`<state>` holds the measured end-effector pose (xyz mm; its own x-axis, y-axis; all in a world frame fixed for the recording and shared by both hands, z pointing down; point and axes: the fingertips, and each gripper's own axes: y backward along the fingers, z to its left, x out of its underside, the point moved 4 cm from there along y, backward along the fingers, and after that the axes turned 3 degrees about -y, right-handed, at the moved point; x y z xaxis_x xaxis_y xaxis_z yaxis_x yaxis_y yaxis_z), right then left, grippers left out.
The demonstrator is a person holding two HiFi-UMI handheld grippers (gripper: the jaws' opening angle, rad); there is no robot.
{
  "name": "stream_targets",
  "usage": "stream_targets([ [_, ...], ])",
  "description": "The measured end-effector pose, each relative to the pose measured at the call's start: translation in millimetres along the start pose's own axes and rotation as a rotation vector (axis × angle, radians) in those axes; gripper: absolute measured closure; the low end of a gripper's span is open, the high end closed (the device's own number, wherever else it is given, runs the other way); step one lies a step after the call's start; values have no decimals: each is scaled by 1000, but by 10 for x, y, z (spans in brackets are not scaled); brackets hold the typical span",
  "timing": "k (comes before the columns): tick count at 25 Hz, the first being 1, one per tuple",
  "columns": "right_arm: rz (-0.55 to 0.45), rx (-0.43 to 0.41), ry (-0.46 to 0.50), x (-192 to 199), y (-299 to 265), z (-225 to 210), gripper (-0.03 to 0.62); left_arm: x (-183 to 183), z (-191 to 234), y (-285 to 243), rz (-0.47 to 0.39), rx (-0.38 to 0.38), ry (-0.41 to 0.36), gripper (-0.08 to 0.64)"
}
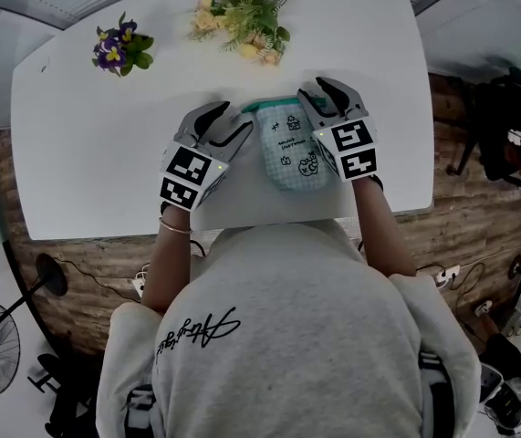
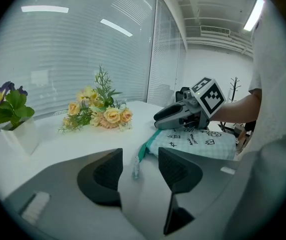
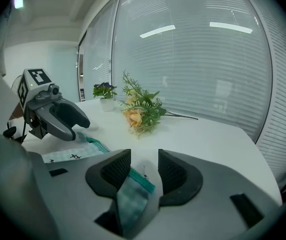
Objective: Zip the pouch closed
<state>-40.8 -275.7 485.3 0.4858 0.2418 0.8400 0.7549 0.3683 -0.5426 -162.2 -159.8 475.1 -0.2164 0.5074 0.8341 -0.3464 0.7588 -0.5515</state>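
Both left gripper [image 1: 233, 119] and right gripper [image 1: 316, 89] slant down, jaws apart, flanking pouch [image 1: 292, 151].

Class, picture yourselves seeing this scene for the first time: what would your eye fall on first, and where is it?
The pale checked pouch with its teal zip edge stands out, lying near the front edge of the white table. The left gripper and right gripper flank its top corners, both with jaws apart. Beyond them lie a yellow bouquet and, further left, purple flowers.
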Motion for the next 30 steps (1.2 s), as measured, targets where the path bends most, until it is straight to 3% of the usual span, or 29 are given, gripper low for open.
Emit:
stream_targets([
  [8, -31, 25, -3, -47, 115, -47, 393, -97, 24, 101, -58, -36, 10, 328],
  [30, -239, 72, -44, -524, 826, 200, 390, -618, -134, 722, -260, -103, -51, 328],
])
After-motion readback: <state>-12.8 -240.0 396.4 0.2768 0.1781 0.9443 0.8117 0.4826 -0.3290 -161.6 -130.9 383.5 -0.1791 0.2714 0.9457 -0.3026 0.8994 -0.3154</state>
